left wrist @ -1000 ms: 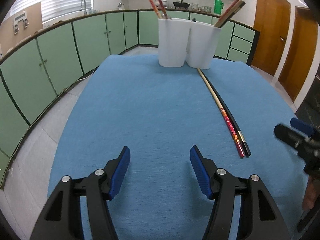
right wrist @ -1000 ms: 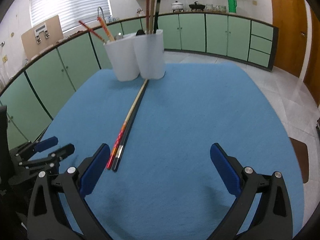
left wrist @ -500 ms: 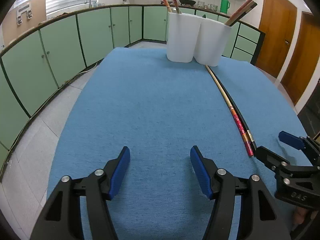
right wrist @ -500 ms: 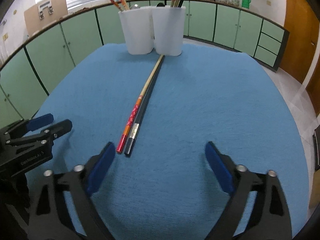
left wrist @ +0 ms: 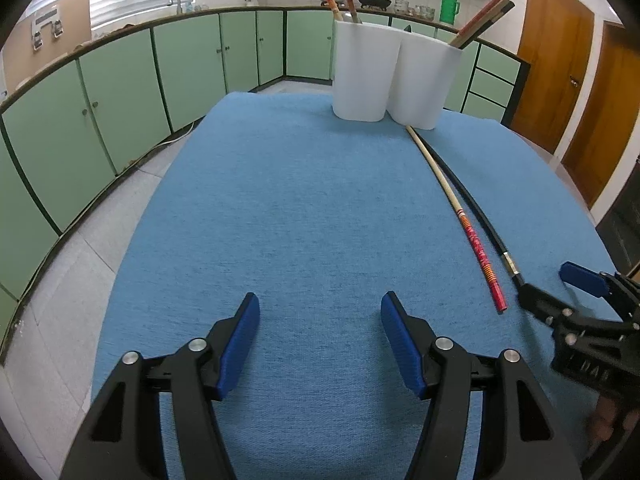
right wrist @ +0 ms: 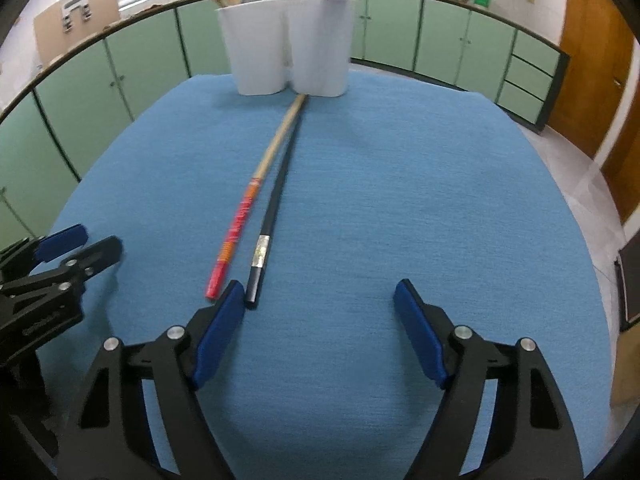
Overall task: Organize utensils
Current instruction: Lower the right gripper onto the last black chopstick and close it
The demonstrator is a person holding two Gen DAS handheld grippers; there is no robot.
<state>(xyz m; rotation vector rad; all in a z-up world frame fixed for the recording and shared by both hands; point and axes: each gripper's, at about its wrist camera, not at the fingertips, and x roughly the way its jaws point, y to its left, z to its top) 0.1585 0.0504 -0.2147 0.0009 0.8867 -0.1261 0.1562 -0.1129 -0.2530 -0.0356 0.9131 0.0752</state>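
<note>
Two long chopsticks lie side by side on the blue cloth: a red-and-tan one (right wrist: 256,196) (left wrist: 460,212) and a black one (right wrist: 276,200) (left wrist: 476,212). Their far ends touch two white holder cups (right wrist: 288,44) (left wrist: 392,72) that hold more chopsticks. My right gripper (right wrist: 318,294) (left wrist: 554,286) is open, its left fingertip right beside the black chopstick's near end. My left gripper (left wrist: 320,306) (right wrist: 76,246) is open and empty over bare cloth, left of the chopsticks.
The blue cloth (left wrist: 300,200) covers a round table. Green kitchen cabinets (left wrist: 120,80) curve behind it, with wooden doors (left wrist: 560,60) at the right. A tiled floor lies to the left of the table.
My right gripper has moved forward and down to the near ends of the two chopsticks. My left gripper has moved slightly closer to the cups.
</note>
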